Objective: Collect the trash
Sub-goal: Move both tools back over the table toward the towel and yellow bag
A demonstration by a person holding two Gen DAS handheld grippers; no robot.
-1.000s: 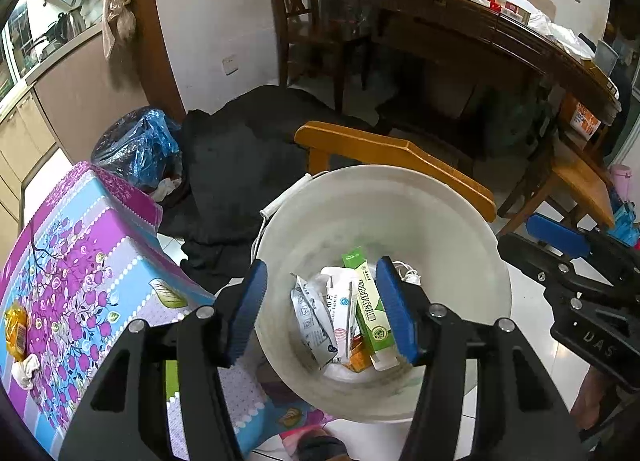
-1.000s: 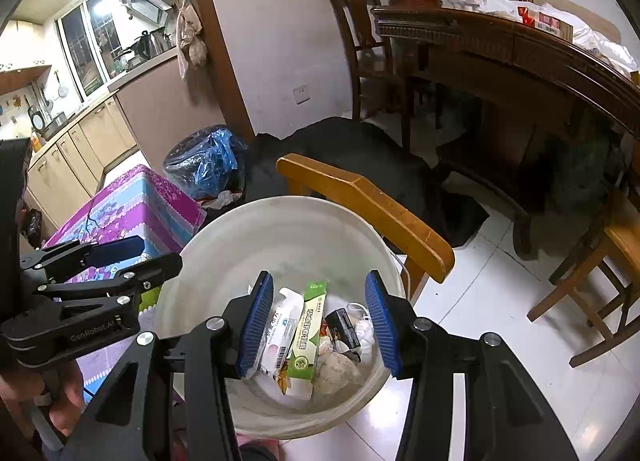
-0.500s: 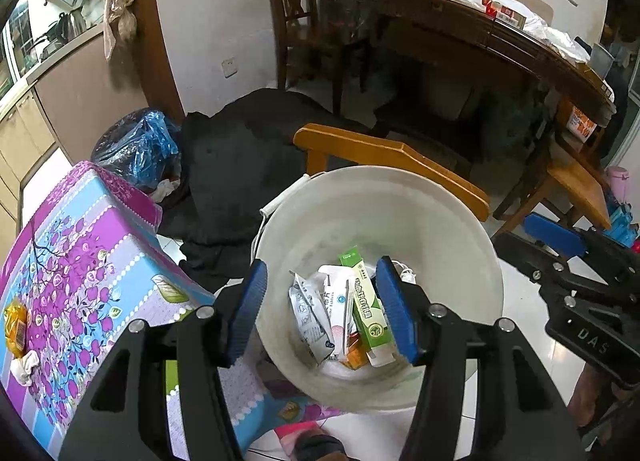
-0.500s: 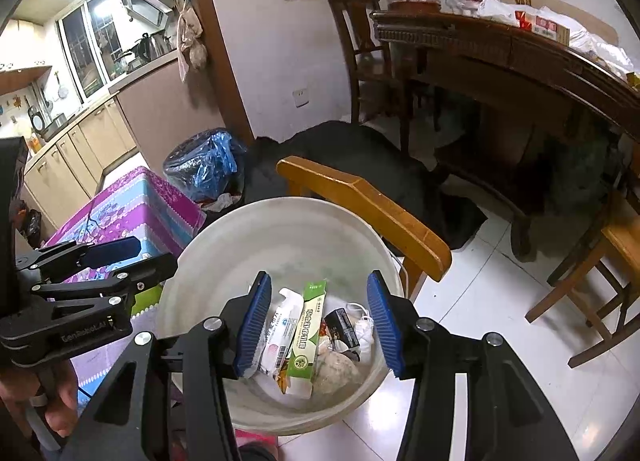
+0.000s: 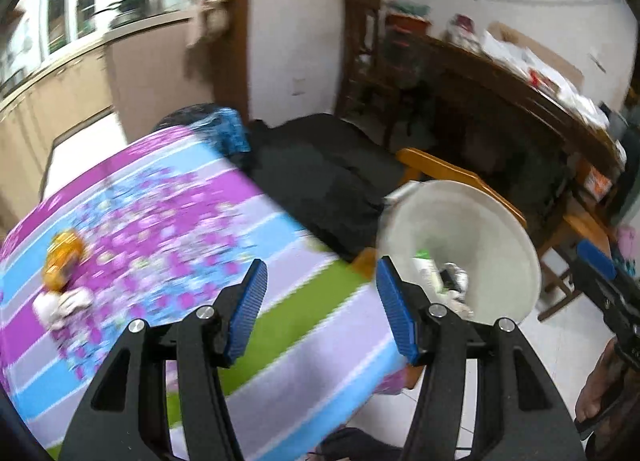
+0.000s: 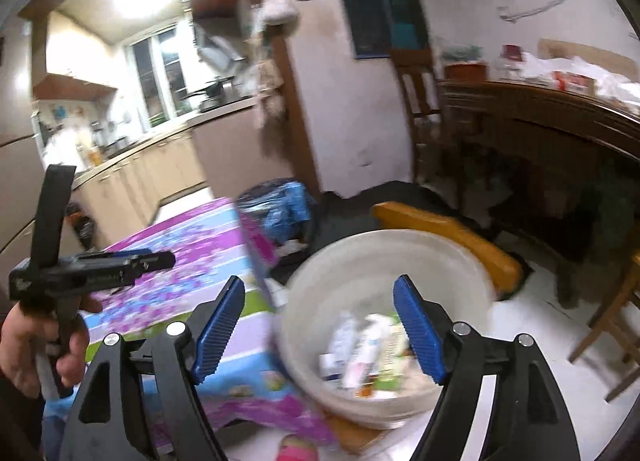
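**Bucket of trash beside the flowery table**

Purple, blue and green flowers cover the table cloth [image 5: 168,221] in front of you. On its far left lies an orange wrapper [image 5: 62,259], and just beside it a crumpled white tissue [image 5: 60,307]. Both are blurry.

Beside the table's right edge stands the white bucket [image 6: 440,257]. It sits close against a wooden chair [image 6: 448,233]. Inside the bucket you can see trash [image 6: 368,353]: white tubes or packets and a green and white box, all piled at the bottom. The blur hides the small things.

Behind the table a blue plastic bag [image 6: 280,205] sits on the floor, next to a dark cloth heap [image 5: 320,177].

Your left gripper [image 5: 320,309] hangs over the table's near edge. Its blue pads are apart and nothing is between them.

Your right gripper [image 6: 320,333] points at the bucket. Its jaws have just been opening, they stand wide, and they hold nothing.
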